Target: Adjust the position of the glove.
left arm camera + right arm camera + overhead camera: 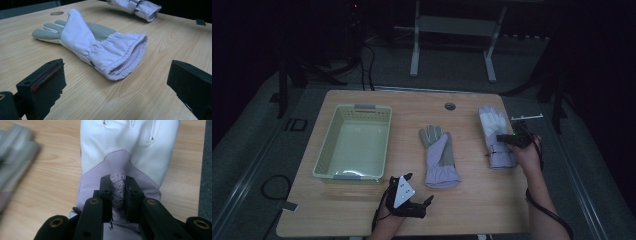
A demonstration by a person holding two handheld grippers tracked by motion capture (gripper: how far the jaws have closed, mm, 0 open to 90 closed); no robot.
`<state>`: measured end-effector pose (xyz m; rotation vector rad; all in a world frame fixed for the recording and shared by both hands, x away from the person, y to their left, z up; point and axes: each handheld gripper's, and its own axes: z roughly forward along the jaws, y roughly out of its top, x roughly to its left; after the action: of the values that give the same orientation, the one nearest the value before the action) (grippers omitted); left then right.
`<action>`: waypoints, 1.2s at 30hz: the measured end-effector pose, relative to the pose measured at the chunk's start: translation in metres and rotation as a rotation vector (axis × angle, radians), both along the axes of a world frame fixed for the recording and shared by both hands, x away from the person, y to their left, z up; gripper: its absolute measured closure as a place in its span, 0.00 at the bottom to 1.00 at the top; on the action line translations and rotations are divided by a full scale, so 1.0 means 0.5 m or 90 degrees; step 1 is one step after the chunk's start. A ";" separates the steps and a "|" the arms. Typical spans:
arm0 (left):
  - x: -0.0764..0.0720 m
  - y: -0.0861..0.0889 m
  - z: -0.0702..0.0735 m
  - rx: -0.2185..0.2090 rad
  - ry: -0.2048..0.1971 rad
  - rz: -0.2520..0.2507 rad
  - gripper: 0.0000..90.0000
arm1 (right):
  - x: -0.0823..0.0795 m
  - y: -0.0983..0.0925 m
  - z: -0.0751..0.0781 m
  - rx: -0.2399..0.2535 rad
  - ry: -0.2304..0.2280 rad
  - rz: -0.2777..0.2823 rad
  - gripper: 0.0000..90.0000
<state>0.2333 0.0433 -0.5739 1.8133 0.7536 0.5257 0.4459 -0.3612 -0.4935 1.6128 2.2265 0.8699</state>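
Note:
Two lilac-and-white winter gloves lie on the wooden table (492,200). The middle glove (439,157) (95,42) lies grey palm up, its cuff toward me. My left gripper (418,187) (117,75) stands open just short of that cuff, touching nothing. The right glove (497,135) (125,145) lies near the table's right edge, back side up. My right gripper (501,138) (119,192) is shut on a pinched fold of its fabric at the round snowflake logo. The right glove's cuff end also shows far off in the left gripper view (140,7).
A pale green plastic basket (324,150) stands on the left half of the table with nothing in it. A round cable hole (450,106) sits near the far edge. A metal frame stands on the floor beyond the table.

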 end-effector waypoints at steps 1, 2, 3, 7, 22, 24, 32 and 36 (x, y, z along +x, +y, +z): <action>-0.001 -0.001 0.000 0.001 -0.001 -0.003 0.02 | -0.009 0.003 0.010 0.005 -0.007 -0.005 0.88; -0.002 -0.002 0.000 0.004 -0.003 -0.004 0.02 | -0.027 0.010 0.029 0.007 -0.018 -0.010 0.88; -0.002 -0.002 0.000 0.005 -0.003 -0.008 0.02 | -0.034 0.014 0.036 0.005 -0.021 -0.010 0.88; -0.002 -0.002 0.000 0.004 0.000 -0.012 0.02 | -0.074 0.018 0.070 0.012 -0.050 -0.020 0.88; -0.003 -0.002 0.000 -0.001 -0.002 -0.014 0.02 | -0.229 0.025 0.115 0.004 -0.095 -0.069 0.88; -0.003 -0.002 0.000 -0.001 -0.003 -0.013 0.02 | -0.236 0.027 0.111 0.004 -0.095 -0.073 0.88; -0.003 0.003 0.000 -0.016 0.001 -0.016 0.02 | -0.232 0.033 0.042 0.019 -0.062 -0.112 0.88; -0.004 0.003 0.000 -0.015 -0.002 -0.017 0.02 | -0.206 0.040 -0.007 0.015 -0.030 -0.130 0.88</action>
<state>0.2313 0.0448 -0.5741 1.7982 0.7305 0.5004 0.3427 -0.3411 -0.4969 1.7729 1.9844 0.8721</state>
